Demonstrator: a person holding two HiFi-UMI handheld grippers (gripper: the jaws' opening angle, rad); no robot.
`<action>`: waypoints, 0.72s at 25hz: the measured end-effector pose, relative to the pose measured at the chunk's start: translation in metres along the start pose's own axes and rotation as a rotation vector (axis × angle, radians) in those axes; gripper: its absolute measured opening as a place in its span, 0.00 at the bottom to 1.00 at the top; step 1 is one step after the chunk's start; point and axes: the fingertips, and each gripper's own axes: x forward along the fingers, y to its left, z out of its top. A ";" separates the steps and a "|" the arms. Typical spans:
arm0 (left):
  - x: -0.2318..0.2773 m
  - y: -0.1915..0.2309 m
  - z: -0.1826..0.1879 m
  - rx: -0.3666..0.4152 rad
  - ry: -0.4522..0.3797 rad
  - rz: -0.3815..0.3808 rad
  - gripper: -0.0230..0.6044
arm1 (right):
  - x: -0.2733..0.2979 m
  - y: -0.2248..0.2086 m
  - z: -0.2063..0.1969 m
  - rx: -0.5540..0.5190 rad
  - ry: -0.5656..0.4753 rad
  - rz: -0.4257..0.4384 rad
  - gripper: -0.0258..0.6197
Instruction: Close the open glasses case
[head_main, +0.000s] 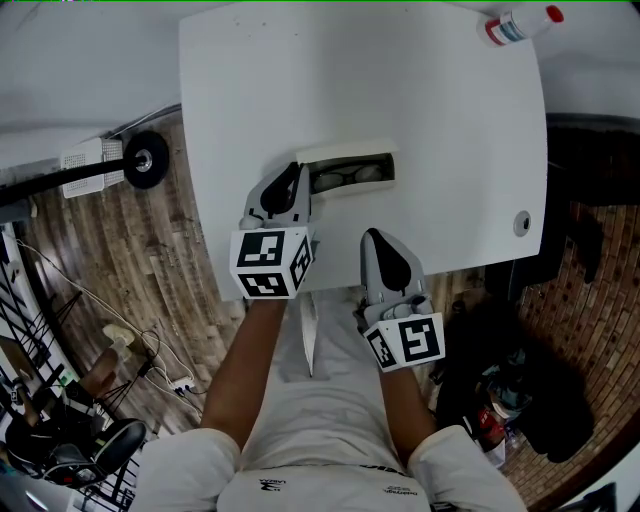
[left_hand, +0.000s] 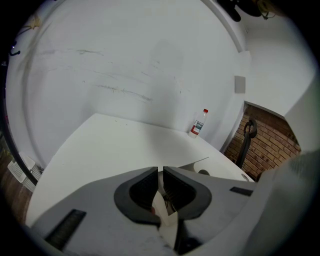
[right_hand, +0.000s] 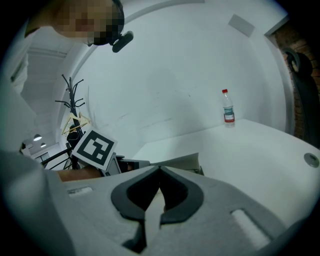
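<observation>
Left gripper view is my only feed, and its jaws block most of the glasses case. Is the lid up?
Observer: Yes. The head view shows the glasses case open on the table, glasses inside.
Operator: Where is the right gripper?
Observer: The right gripper is over the table's near edge, apart from the case, jaws together.
Operator: And my left gripper?
Observer: The left gripper is at the case's end on the person's left, jaws nearly together; contact is unclear.

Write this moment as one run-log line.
glasses case open; left gripper shut, at its left end; right gripper shut, short of it
</observation>
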 end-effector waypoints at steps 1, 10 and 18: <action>0.000 0.000 0.000 0.000 -0.001 0.000 0.08 | 0.000 0.000 0.000 0.000 0.000 0.000 0.04; -0.004 -0.003 -0.003 -0.002 0.006 0.000 0.08 | -0.002 0.002 -0.001 0.001 0.001 0.005 0.04; -0.010 -0.005 -0.007 0.004 -0.001 -0.004 0.08 | -0.007 0.005 -0.003 -0.003 0.002 0.004 0.04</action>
